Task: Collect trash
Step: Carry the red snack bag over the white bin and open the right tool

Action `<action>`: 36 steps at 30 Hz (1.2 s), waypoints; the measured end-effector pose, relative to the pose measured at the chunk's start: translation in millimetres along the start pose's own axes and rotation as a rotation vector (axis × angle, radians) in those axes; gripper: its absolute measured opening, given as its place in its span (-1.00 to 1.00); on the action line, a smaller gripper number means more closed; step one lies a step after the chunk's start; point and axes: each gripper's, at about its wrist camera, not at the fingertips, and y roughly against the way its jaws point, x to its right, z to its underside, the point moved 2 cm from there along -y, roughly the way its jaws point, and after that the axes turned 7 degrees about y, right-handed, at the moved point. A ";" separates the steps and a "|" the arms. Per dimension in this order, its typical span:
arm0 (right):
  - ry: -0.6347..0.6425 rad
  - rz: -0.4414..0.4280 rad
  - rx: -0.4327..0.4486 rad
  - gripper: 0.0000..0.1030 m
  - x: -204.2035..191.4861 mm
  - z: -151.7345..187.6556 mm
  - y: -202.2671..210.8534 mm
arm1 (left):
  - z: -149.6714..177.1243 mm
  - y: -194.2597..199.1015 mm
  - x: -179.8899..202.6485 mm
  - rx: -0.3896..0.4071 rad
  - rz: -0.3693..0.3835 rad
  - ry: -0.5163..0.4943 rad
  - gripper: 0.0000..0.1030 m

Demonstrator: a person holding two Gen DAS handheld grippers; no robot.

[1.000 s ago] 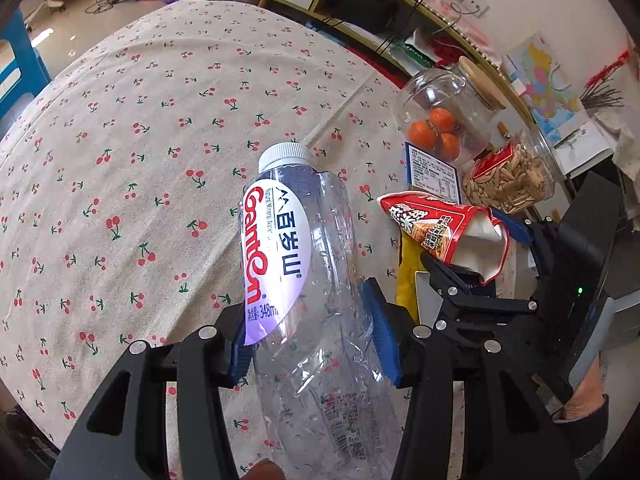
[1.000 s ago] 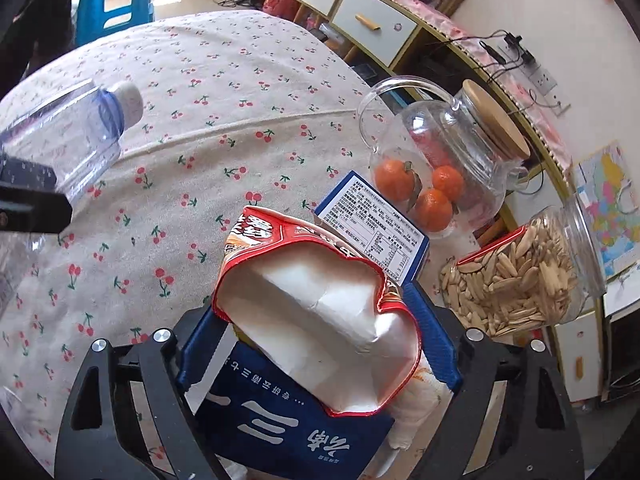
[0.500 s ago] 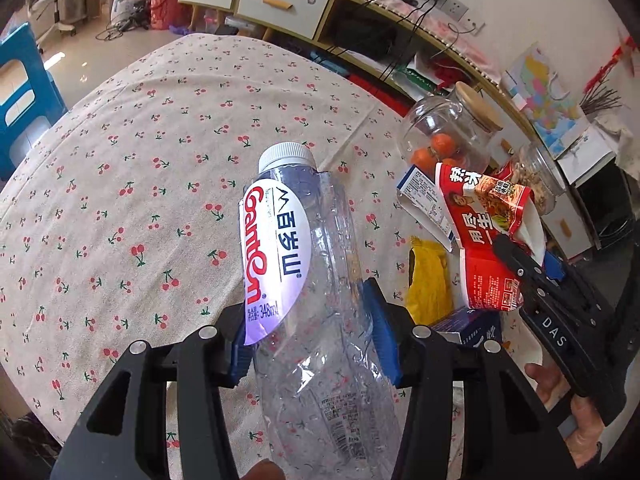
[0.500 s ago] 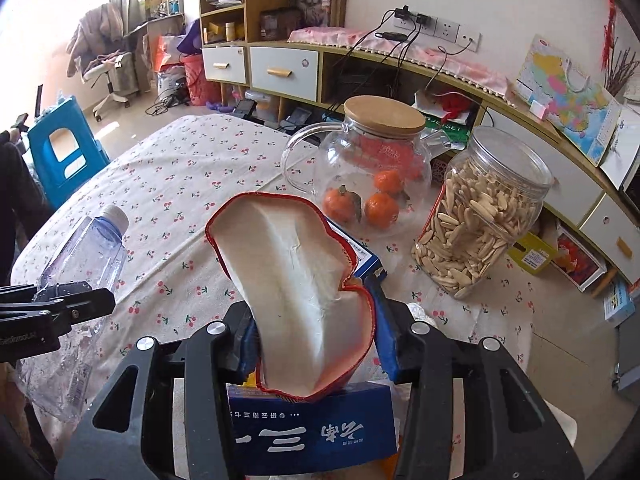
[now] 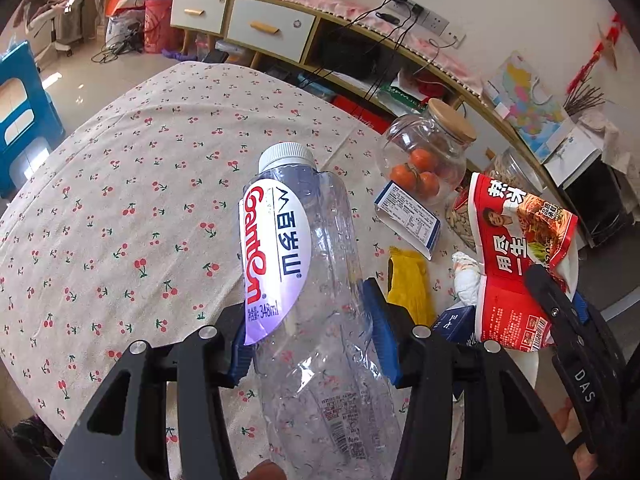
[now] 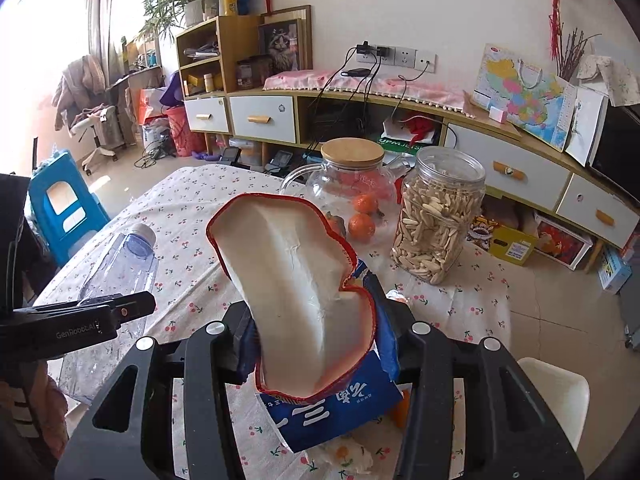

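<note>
One round table (image 5: 120, 208) under a cherry-print cloth carries everything here. On it stand two clear containers: a glass teapot (image 6: 352, 184) with a round wooden lid, holding small oranges — three can be counted in the left wrist view — and, just beside it, a plastic jar (image 6: 438, 216) filled nearly to the neck with pale seeds.

Two pieces of trash are off the cloth. One clear plastic bottle (image 5: 316, 280), white cap on and seemingly empty, sits clamped across its body between the blue pads of the left gripper (image 5: 312, 332), neck pointing away from the camera. One red snack bag (image 6: 296, 292), torn open with its white inside showing and nothing visible in it, is pinched between the pads of the right gripper (image 6: 316, 340), raised above the table's near edge.

Still lying on the cloth near the containers are four smaller items:
- one flat blue-and-white box (image 5: 408, 220), printed side up, touching the teapot's foot
- one dark blue packet (image 6: 332, 412) with white characters, directly under the held bag
- one yellow wrapper (image 5: 410, 284), between the box and the bottle
- one crumpled white tissue (image 5: 466, 276), just beside the yellow wrapper — a second white wad (image 6: 348, 456) shows below the blue packet in the right wrist view, though whether it is the same piece cannot be told.
</note>
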 end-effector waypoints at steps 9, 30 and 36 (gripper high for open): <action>-0.031 0.092 0.021 -0.14 9.2 23.2 21.3 | 10.6 6.7 18.4 0.041 -0.004 -0.068 -0.04; -0.082 0.155 0.053 -0.14 37.3 50.7 49.1 | 40.9 6.2 64.9 0.073 0.015 -0.193 -0.04; -0.116 0.189 0.061 -0.14 60.7 61.5 65.5 | 53.8 10.0 89.3 0.090 0.033 -0.246 -0.04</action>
